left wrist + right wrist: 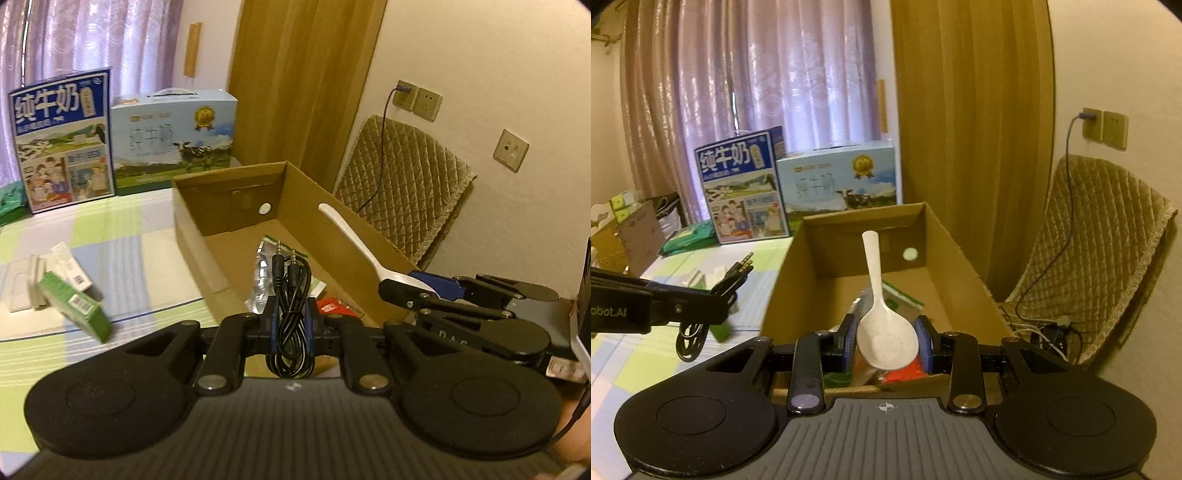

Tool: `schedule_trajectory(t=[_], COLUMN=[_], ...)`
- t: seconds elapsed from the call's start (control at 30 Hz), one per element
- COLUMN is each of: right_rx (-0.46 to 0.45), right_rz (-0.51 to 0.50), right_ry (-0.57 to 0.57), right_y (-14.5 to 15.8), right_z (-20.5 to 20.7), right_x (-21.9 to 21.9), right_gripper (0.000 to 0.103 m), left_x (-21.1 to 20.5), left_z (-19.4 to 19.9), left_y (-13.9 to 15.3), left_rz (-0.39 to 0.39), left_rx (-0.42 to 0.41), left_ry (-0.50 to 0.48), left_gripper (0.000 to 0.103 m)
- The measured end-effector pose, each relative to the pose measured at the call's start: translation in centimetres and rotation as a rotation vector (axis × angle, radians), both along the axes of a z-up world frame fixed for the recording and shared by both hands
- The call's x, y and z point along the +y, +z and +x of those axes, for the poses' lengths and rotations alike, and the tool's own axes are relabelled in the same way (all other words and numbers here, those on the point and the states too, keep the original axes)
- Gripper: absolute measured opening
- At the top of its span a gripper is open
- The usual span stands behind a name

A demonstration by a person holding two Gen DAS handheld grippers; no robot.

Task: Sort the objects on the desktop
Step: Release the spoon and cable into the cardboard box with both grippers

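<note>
- Between the blue pads of the left gripper point(291, 323), at 6 o'clock in the left wrist view, a coiled black audio cable point(291, 306) sits clamped, its two jack plugs pointing up toward 12 o'clock; the jaws are narrow and pinch the bundle.
- Nearest in the right wrist view, the right gripper point(886, 341) pinches the bowl of a white rice spoon point(884, 325), handle rising toward 12 o'clock; the jaws stand fairly wide, pressed to the bowl's two sides.
- Just beyond both grippers lies the open cardboard box point(229, 258), with a silver foil packet point(263, 275) and something red point(334, 306) already on its floor, so I judge it the sorting bin.
- From the left wrist view the right gripper reaches in over the box's right wall at 3 o'clock, spoon handle slanting up over the interior.
- Out at 9 o'clock on the chequered tablecloth point(110, 240), a green carton point(79, 308) and white boxes point(44, 280) remain unsorted.
- Far back at 11 o'clock stand two milk cartons point(64, 140).
- Step in hand, as I judge it: carrying cable and spoon to the box for release.
- Next move calls for lowering each load inside the walls, then opening the jaws; the cable may snag on a pad, and the spoon handle should clear the far wall.
</note>
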State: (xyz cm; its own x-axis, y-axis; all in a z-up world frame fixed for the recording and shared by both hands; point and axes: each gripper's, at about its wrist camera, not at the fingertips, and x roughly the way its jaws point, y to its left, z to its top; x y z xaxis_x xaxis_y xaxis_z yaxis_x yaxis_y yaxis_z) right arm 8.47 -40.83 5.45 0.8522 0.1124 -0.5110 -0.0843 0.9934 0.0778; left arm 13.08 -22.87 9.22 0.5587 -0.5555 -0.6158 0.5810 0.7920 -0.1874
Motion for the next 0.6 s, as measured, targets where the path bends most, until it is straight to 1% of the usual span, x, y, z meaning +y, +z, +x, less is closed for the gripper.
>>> schedule_trajectory(t=[0.27,0.5,0.6], right_rx=[0.01,0.022,0.028], right_rz=[0.005,0.01,0.013], right_ry=[-0.016,-0.023,-0.024], right_y=[-0.4,-0.9,-1.1], right_z=[1.7,2.7,2.9], right_x=[-1.4,-1.6,-1.6], right_gripper=[0.031,0.031,0.031], left_x=[-3.2,-4.1,-4.3], left_z=[2.2,3.1,3.3], left_y=[-0.8,-0.9,-1.2], left_rz=[0.01,0.0,0.011], left_rx=[0.015,0.006,0.007], left_ry=[-0.028,-0.029,-0.013], left_gripper=[0.01,0.01,0.011])
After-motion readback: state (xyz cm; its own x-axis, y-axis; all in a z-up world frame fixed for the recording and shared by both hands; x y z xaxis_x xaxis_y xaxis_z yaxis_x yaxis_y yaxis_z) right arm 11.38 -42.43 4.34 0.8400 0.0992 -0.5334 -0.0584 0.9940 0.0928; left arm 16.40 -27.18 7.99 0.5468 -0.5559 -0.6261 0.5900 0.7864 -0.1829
